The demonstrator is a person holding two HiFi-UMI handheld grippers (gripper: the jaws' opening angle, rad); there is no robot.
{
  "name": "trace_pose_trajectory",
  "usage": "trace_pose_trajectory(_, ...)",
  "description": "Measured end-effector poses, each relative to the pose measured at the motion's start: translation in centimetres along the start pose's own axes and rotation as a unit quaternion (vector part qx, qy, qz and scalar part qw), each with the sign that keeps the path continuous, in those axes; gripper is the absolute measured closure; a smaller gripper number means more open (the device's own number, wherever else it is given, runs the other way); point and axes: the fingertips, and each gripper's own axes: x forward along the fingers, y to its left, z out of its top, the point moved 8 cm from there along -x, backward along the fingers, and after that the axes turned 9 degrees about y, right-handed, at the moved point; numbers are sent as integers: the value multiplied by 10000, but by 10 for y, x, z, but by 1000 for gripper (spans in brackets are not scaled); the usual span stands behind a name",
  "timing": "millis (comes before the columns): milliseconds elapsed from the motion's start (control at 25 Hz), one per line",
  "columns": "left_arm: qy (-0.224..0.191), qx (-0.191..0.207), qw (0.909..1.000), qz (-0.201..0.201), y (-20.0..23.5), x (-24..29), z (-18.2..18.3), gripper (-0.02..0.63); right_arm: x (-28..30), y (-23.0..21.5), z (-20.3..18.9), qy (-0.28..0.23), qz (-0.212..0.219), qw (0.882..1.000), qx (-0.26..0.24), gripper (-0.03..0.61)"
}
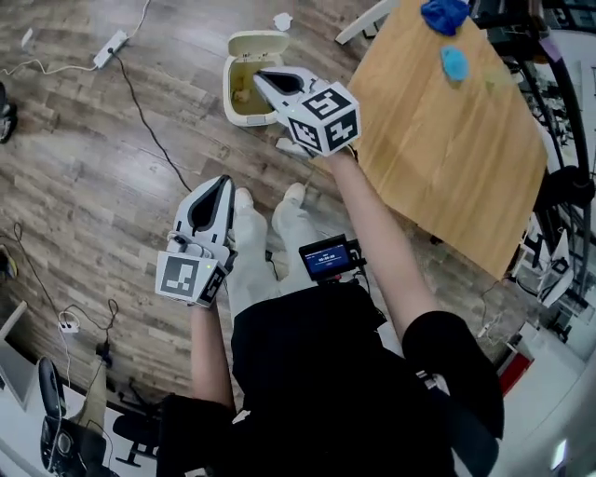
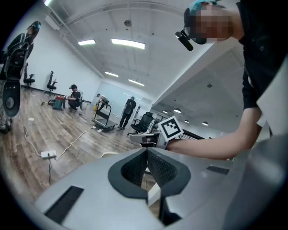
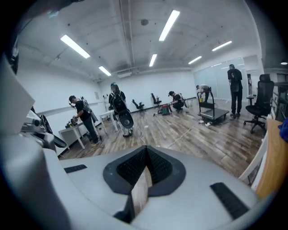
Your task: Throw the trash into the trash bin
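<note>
The cream trash bin [image 1: 234, 93] stands open on the wood floor with its lid [image 1: 259, 43] tipped back and yellowish trash inside. My right gripper [image 1: 260, 75] hangs over the bin's near rim, shut and empty; in the right gripper view its jaws [image 3: 145, 148] meet with nothing between them. My left gripper [image 1: 226, 181] is lower and to the left, over the floor beside the person's white shoes, and also shut and empty, as the left gripper view [image 2: 146, 151] shows. That view also catches the right gripper's marker cube [image 2: 171, 128].
A wooden table [image 1: 447, 140] stands to the right with two blue things [image 1: 445, 14] on its far end. A white scrap [image 1: 282, 20] lies beyond the bin and another [image 1: 292, 146] by its near side. A power strip [image 1: 110, 47] and cable [image 1: 149, 126] cross the floor on the left.
</note>
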Motion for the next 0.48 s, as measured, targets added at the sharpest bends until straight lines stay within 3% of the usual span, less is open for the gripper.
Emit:
trace_pose_trajectory(200,-518,946,9935,-351,-30,1,77,607,-100,56,58,-1239,-186,9914,-375,581)
trace_pose_trajectory(480,-885,1686,9793,-691,-76,-19,130,607,-213,108,70,-2102,-588,9733,-717,580)
